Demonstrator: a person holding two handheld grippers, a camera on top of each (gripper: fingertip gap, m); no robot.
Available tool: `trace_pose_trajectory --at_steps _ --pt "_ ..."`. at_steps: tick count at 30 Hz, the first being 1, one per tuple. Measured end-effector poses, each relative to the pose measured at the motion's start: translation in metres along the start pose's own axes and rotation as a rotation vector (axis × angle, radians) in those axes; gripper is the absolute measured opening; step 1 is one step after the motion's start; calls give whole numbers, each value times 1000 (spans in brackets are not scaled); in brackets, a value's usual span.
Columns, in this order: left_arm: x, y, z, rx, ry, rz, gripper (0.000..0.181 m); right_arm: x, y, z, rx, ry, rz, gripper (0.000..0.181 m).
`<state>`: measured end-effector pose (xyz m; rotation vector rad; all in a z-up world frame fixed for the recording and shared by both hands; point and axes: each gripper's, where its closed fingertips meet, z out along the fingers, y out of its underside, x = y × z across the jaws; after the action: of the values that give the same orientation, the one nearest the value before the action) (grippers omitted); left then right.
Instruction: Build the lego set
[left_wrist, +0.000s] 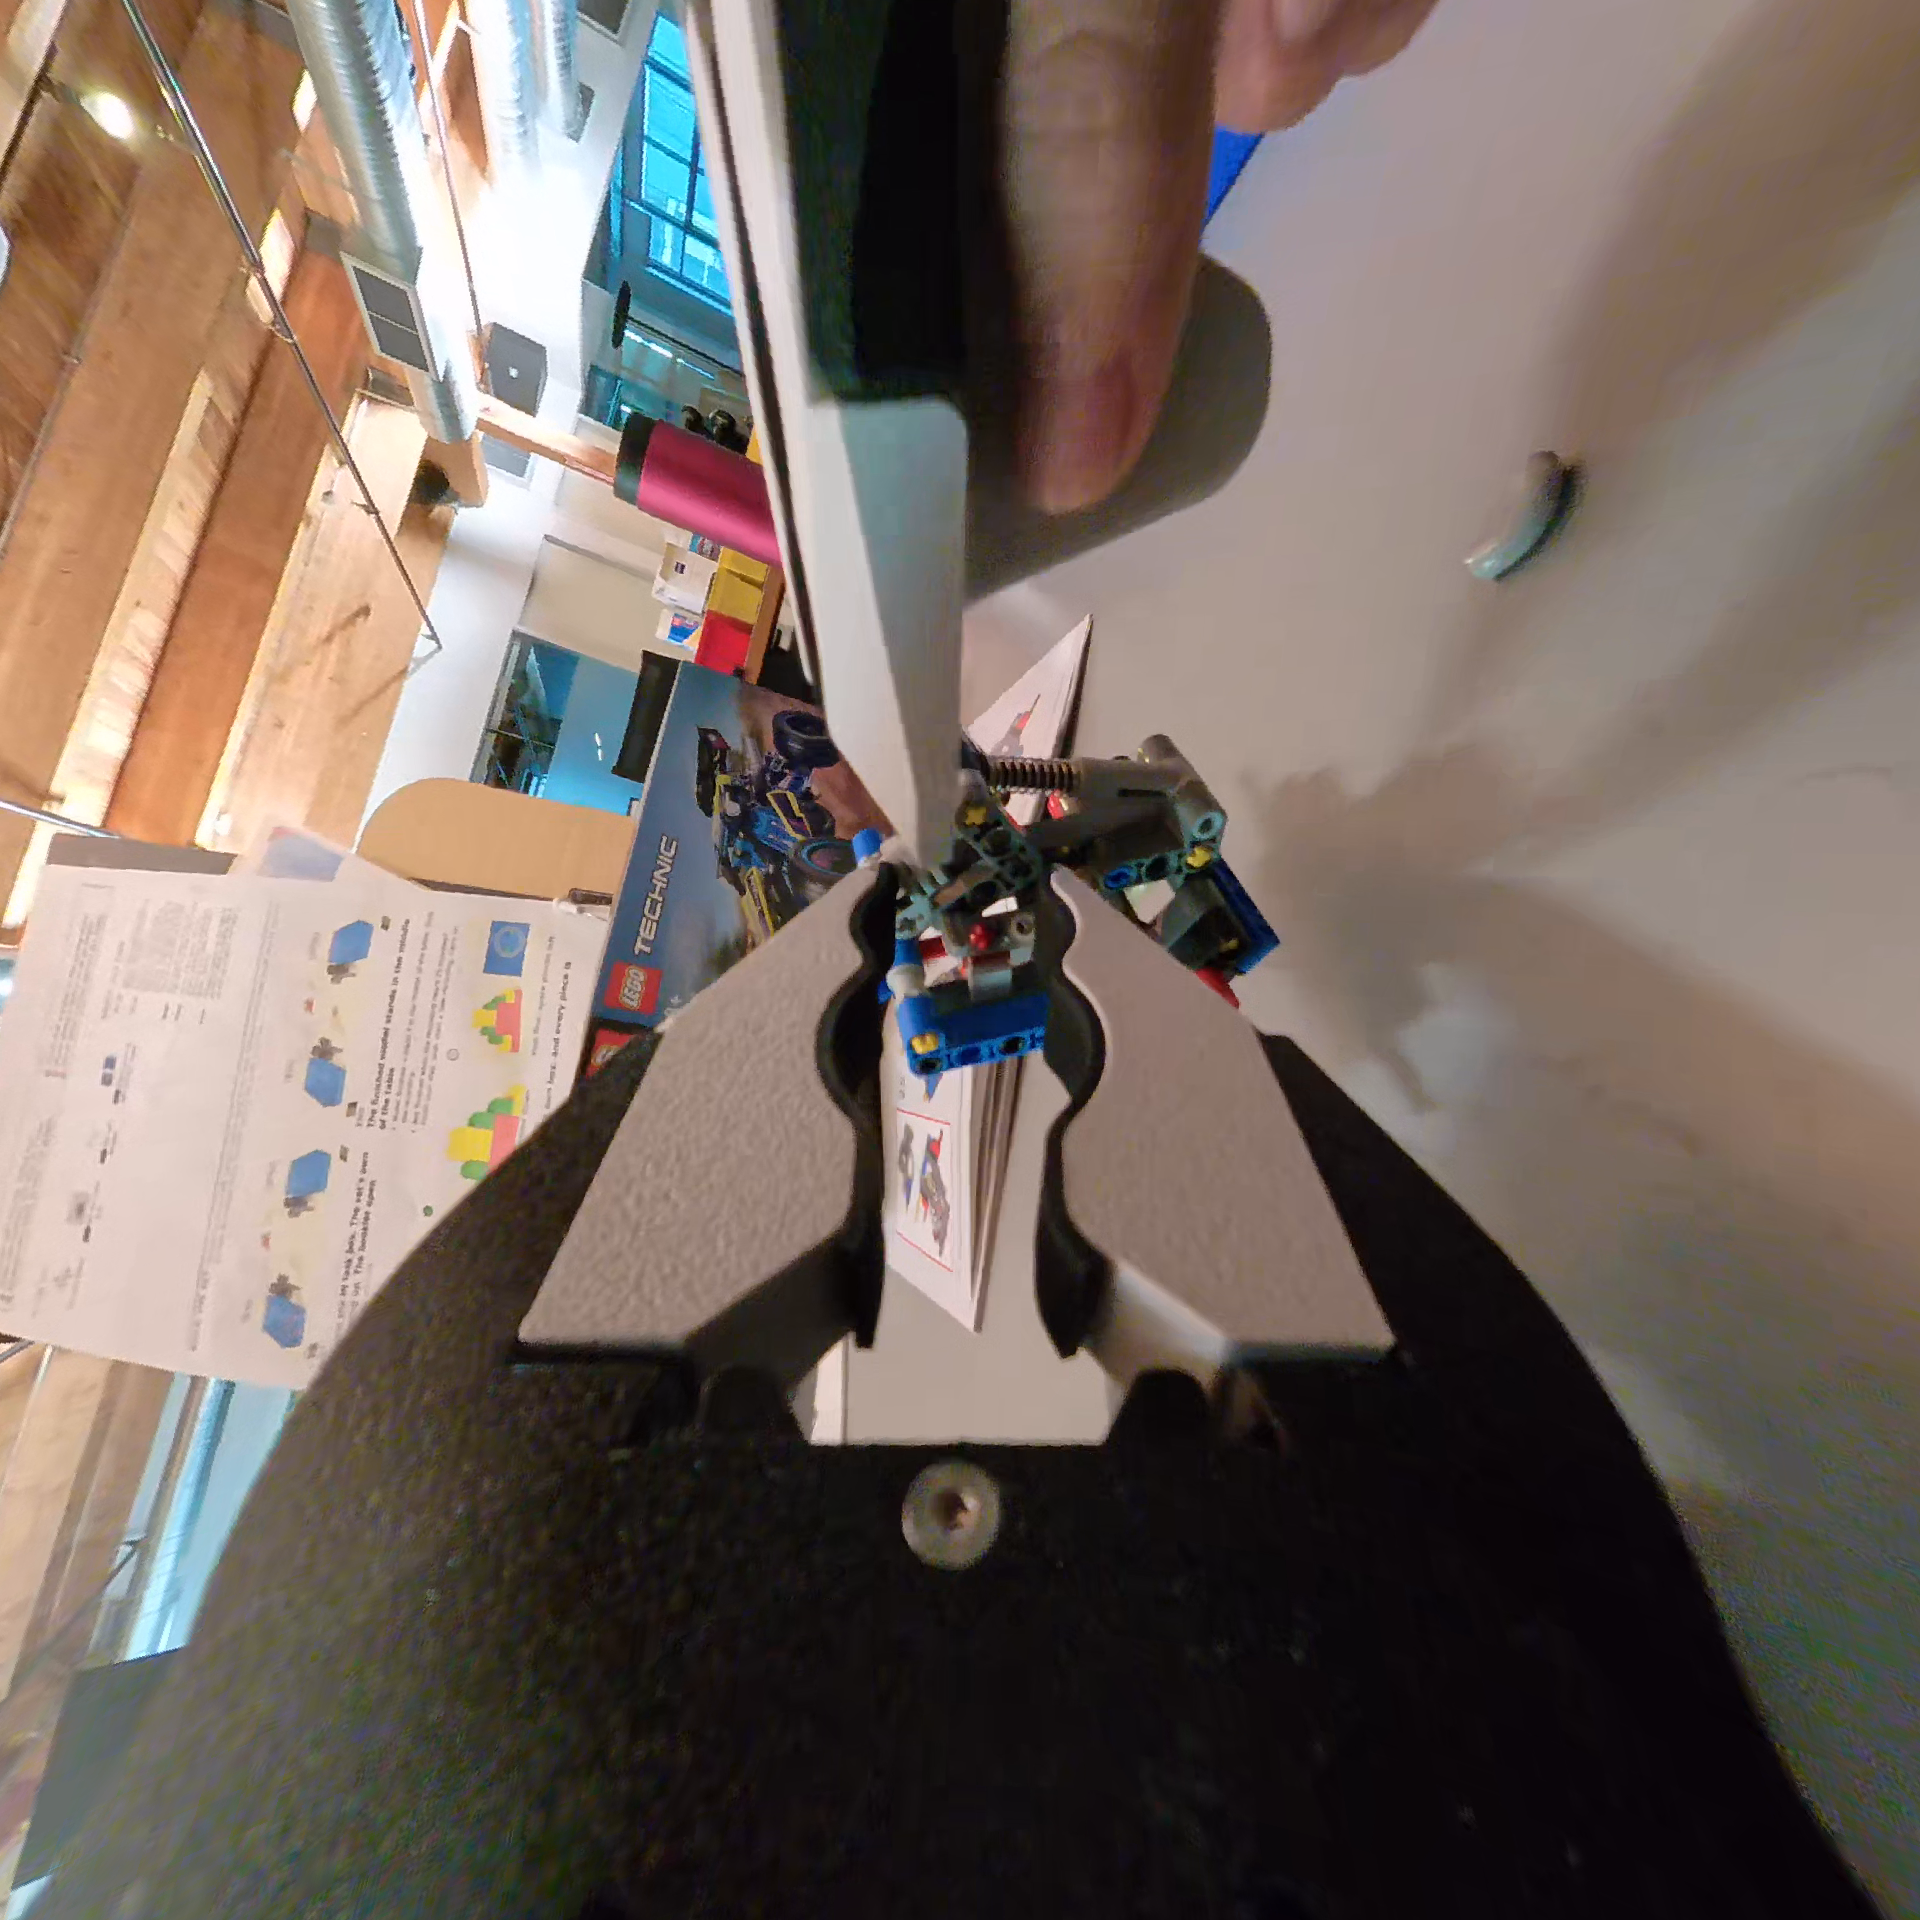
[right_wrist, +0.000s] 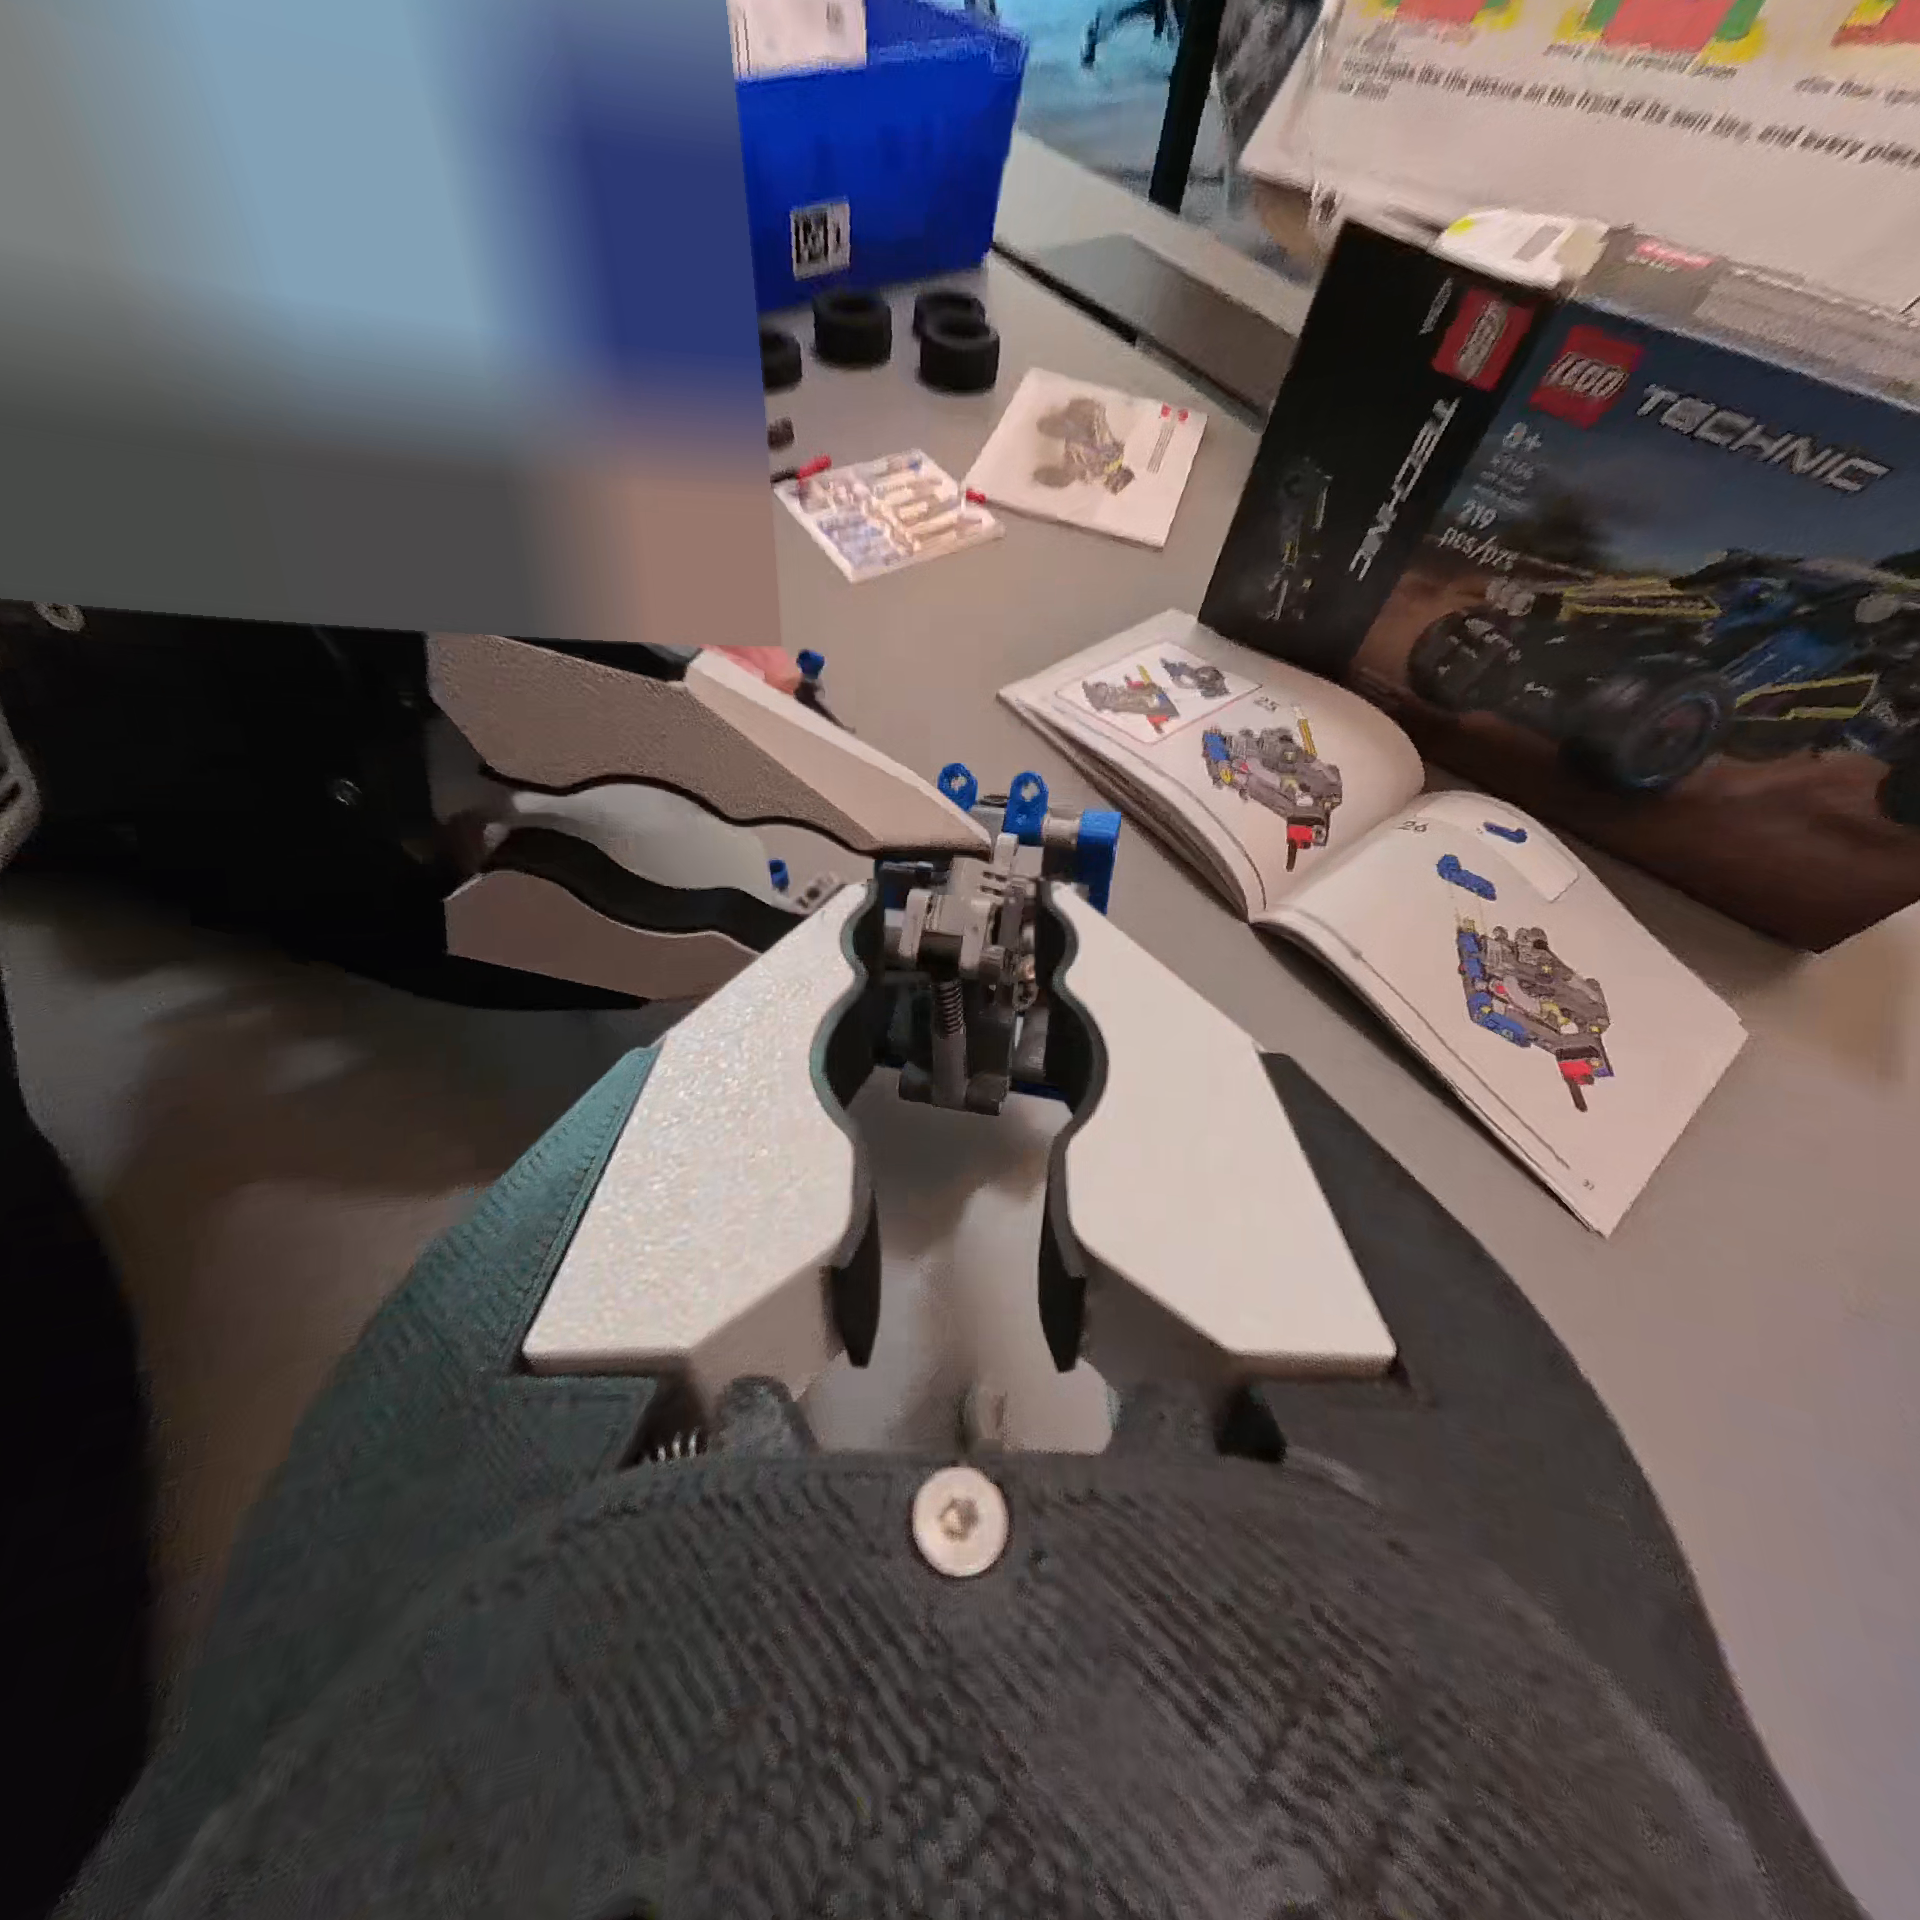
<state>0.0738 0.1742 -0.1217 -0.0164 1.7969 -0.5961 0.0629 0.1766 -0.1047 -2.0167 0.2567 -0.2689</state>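
A small blue, grey and red Lego assembly (left_wrist: 977, 997) with a metal spring is held above the grey table (left_wrist: 1558, 935) between both grippers. My left gripper (left_wrist: 966, 883) is shut on its blue beam end. In the right wrist view my right gripper (right_wrist: 961, 899) is shut on the grey spring end of the assembly (right_wrist: 971, 935). The left gripper's fingers (right_wrist: 727, 758) come in from the left and meet the assembly's top. In the left wrist view one finger (left_wrist: 904, 644) of the right gripper comes down from above, with a person's finger (left_wrist: 1091, 312) beside it.
An open instruction booklet (right_wrist: 1351, 904) lies right of the grippers, in front of the Lego box (right_wrist: 1662, 623). Several black tyres (right_wrist: 904, 332), a blue bin (right_wrist: 883, 135) and two leaflets (right_wrist: 1091, 457) are farther back. A curved grey piece (left_wrist: 1527, 520) lies on the table. Left and right tips are no more than a few centimetres apart. Between my left fingertips and the curved grey piece (left_wrist: 1527, 520) there is roughly 11 cm. Seen from the right wrist view (right_wrist: 976, 1421) as well.
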Motion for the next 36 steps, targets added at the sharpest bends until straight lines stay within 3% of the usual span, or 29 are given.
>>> trace_pose_trajectory --at_steps 4,14,18,26,30,36 --pt "2 1 0 -15 -1 34 23 -2 7 4 -85 -11 -13 16" --pt "4 1 1 -52 -25 112 21 -1 15 7 -235 8 -72 15" --pt "3 6 2 -77 -23 124 20 0 16 11 -217 30 -116 15" --pt "-13 6 -2 -67 -82 71 18 1 -6 8 72 93 -53 15" --pt "-14 5 -2 -62 -83 78 18 2 -10 7 139 128 -24 15" --pt "1 4 2 -64 -47 181 18 0 11 10 -73 25 -43 15"
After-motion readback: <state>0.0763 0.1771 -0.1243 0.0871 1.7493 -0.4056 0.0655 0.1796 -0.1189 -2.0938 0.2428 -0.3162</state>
